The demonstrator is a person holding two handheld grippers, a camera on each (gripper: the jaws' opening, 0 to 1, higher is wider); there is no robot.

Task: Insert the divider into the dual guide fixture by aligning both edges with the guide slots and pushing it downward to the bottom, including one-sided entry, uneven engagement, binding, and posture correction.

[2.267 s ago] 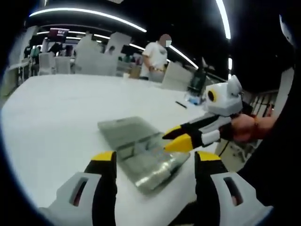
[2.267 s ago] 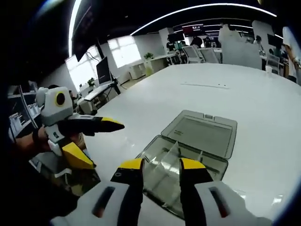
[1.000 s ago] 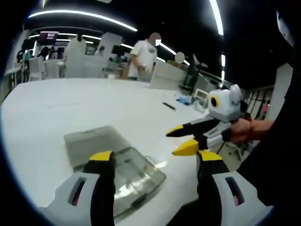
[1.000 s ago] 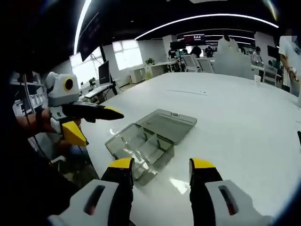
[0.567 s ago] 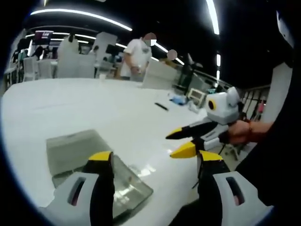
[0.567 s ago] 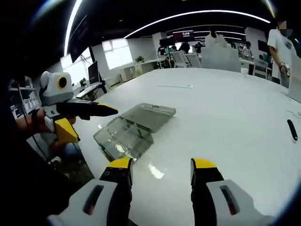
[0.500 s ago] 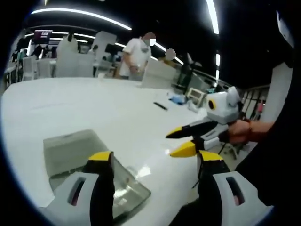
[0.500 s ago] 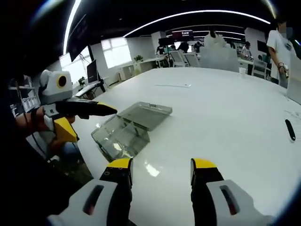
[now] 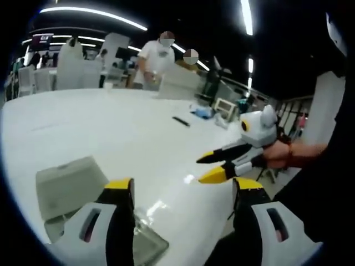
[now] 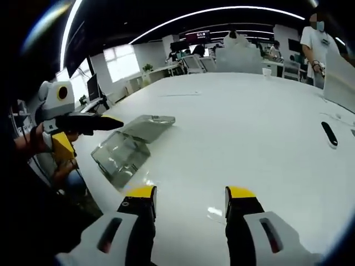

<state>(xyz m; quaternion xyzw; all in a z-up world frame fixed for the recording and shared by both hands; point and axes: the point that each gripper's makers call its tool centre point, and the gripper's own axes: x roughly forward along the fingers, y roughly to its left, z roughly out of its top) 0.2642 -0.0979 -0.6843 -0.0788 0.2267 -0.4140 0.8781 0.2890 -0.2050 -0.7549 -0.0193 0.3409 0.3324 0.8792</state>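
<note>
Right now my left gripper (image 9: 183, 188) has its two yellow-tipped jaws spread wide with nothing between them. In the left gripper view the clear plastic box (image 9: 83, 208) lies on the white table (image 9: 111, 127) down at the lower left, its open lid (image 9: 64, 185) flat beside the tray part, and my left jaw partly covers the near corner of the tray. The box sits off to the left of the gap between the jaws, not inside it.

My right gripper (image 10: 189, 194) is also spread apart and holds nothing. In the right gripper view the box (image 10: 125, 152) lies well ahead and to the left of my jaws, near the table's edge, with bare tabletop (image 10: 249, 122) between it and the tips. I can make out partitions inside the tray, but I cannot tell whether the divider is seated or how deep it sits.

From the right gripper view I see the left gripper (image 10: 83, 130) hanging at the left, one dark jaw reaching over the box's far end; whether it touches I cannot tell. From the left gripper view the right gripper (image 9: 213, 166) hovers over the table's right side, well apart from the box, jaws parted. A dark pen (image 10: 329, 133) lies far right on the table.
</note>
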